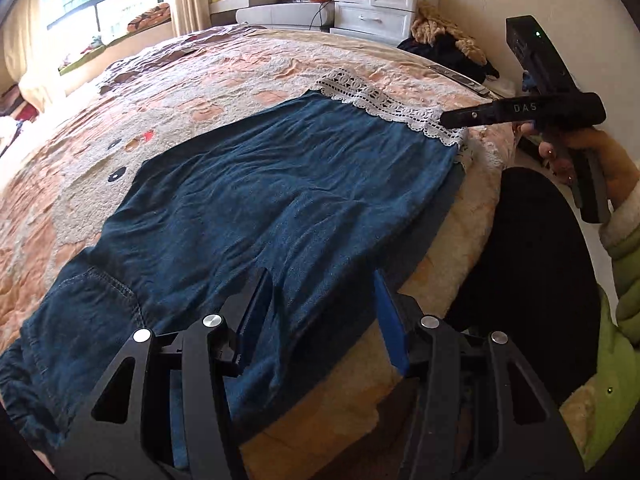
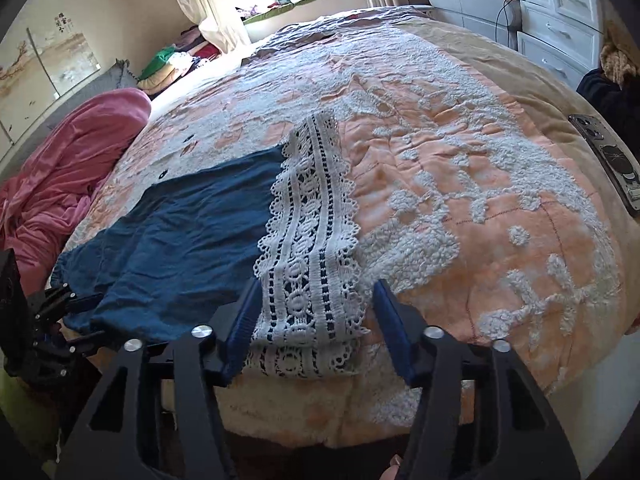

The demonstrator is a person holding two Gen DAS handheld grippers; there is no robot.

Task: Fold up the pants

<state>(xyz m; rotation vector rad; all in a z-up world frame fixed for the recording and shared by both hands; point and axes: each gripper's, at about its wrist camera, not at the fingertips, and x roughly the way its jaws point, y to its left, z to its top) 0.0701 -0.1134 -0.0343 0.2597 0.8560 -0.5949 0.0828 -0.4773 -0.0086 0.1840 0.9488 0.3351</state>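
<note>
Dark blue pants [image 1: 256, 200] with a white lace hem [image 1: 384, 104] lie flat along the near edge of the bed; they also show in the right wrist view [image 2: 180, 240], with the lace hem [image 2: 312, 240] nearest. My left gripper [image 1: 320, 276] is open, its jaws straddling the near edge of the pants around the middle. My right gripper [image 2: 316, 284] is open, its jaws straddling the near corner of the lace hem. The right gripper [image 1: 452, 118] shows from the side in the left wrist view, at the hem. The left gripper [image 2: 76, 304] shows at the far left.
The bed has a peach and white tufted cover [image 2: 460, 168]. A pink blanket [image 2: 68, 168] lies at its left. A phone [image 2: 612, 160] lies near the right edge. White drawers [image 1: 372, 0] and a clothes pile [image 1: 448, 40] stand beyond the bed. The person's dark leg [image 1: 532, 272] is beside the bed.
</note>
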